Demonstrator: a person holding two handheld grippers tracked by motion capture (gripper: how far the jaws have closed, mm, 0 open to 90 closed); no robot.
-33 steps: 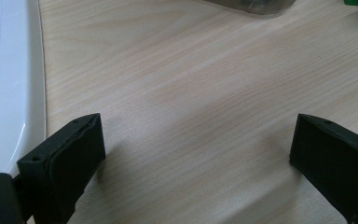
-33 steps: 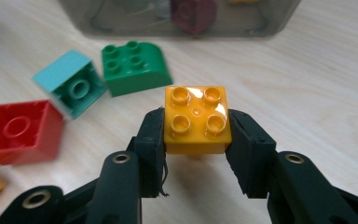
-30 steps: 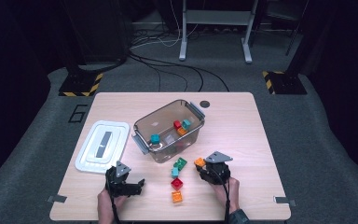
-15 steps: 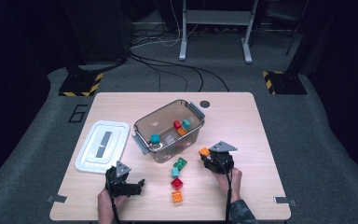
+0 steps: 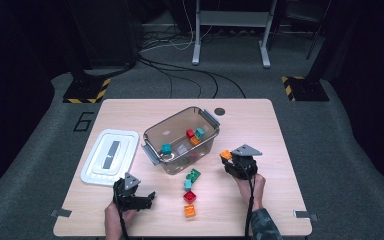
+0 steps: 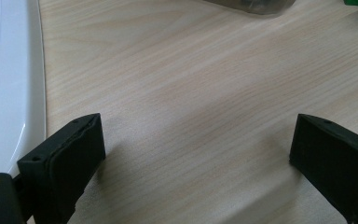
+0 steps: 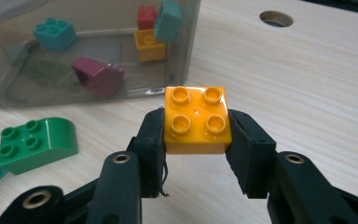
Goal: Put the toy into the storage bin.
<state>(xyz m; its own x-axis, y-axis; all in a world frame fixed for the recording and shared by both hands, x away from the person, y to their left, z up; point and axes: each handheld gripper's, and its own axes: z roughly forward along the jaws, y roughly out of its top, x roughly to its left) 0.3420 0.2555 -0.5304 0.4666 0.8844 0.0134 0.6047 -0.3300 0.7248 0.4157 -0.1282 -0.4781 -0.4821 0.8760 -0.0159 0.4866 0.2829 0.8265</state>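
My right gripper (image 5: 228, 159) (image 7: 196, 133) is shut on an orange four-stud brick (image 7: 196, 118) (image 5: 225, 154), held just above the table to the right of the clear plastic bin (image 5: 158, 135) (image 7: 9, 18). Inside the bin lie teal, red, yellow and maroon bricks (image 7: 147, 32). On the table in front of the bin rest a green brick (image 5: 194, 175) (image 7: 37, 142), a teal one (image 5: 187, 184), a red one (image 5: 189, 196) and an orange one (image 5: 190, 211). My left gripper (image 5: 141, 200) (image 6: 193, 154) stands open low over bare wood at the front left.
The bin's white lid (image 5: 109, 156) (image 6: 7, 79) lies flat at the left, close to my left gripper. A round hole (image 5: 220, 111) (image 7: 276, 18) sits in the tabletop behind the bin. Bare wood lies to the right of my right hand.
My right gripper has carried the orange brick up and away from the loose bricks, toward the bin's right side. The left gripper has stayed put.
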